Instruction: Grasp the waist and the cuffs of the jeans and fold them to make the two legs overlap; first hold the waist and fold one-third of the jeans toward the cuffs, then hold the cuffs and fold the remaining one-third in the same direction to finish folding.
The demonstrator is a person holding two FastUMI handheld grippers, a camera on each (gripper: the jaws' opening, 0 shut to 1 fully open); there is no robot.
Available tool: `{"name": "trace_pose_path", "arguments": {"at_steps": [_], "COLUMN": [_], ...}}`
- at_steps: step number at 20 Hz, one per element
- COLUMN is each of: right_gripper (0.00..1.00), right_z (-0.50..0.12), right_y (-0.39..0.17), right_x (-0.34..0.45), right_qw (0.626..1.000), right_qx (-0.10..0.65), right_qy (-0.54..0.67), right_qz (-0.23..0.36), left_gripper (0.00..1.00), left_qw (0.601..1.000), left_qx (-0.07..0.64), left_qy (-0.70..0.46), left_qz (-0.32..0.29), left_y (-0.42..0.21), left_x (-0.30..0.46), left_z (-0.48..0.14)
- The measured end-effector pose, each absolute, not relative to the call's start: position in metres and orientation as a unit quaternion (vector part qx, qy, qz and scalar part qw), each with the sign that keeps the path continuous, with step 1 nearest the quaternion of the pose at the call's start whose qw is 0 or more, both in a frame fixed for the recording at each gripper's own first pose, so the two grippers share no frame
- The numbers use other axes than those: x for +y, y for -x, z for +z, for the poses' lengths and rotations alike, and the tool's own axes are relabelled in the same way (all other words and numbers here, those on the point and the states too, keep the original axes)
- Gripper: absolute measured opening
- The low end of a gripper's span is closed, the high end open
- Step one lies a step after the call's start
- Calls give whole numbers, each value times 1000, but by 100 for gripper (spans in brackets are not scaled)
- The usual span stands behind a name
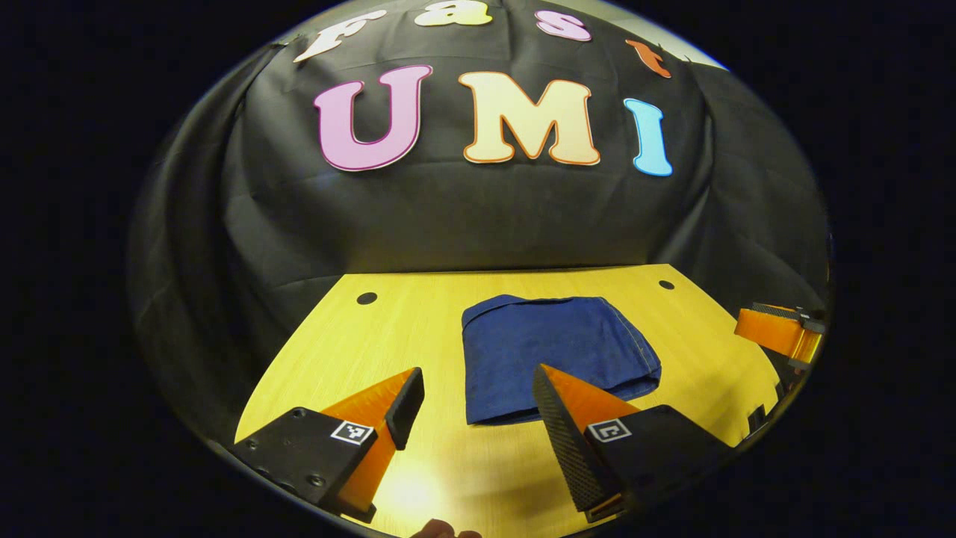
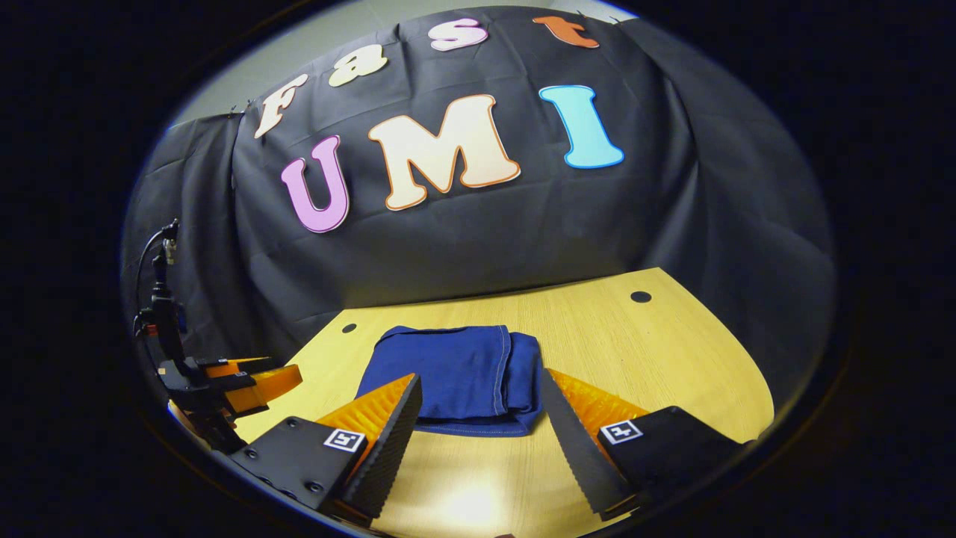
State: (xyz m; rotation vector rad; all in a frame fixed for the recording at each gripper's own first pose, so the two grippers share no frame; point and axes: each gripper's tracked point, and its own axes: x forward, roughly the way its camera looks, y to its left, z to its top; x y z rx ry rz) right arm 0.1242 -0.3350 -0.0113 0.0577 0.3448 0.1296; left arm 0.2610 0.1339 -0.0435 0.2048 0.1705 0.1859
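The dark blue jeans lie folded into a compact rectangular stack on the yellow wooden table. My left gripper hovers open just in front of the stack's near edge, holding nothing. In the right gripper view the same folded jeans rest ahead, with my right gripper open before their near edge and nothing between its fingers. The left gripper appears at the far left of the right gripper view, and the right gripper at the far right of the left gripper view.
Black cloth drapes the booth wall behind the table. Round holes mark the table's back corners. Bare tabletop lies on both sides of the jeans and in front of them.
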Motion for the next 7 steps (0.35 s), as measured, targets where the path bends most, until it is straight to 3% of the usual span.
{"name": "trace_pose_path", "arguments": {"at_steps": [7], "right_gripper": [98], "right_z": [0], "right_y": [-103], "right_x": [-337], "right_qw": [986], "right_qx": [162], "right_qy": [-17], "right_qz": [30], "left_gripper": [89], "left_qw": [986], "left_qx": [110], "left_qy": [-109], "left_qz": [58], "left_y": [-256], "left_x": [141], "left_z": [-63]}}
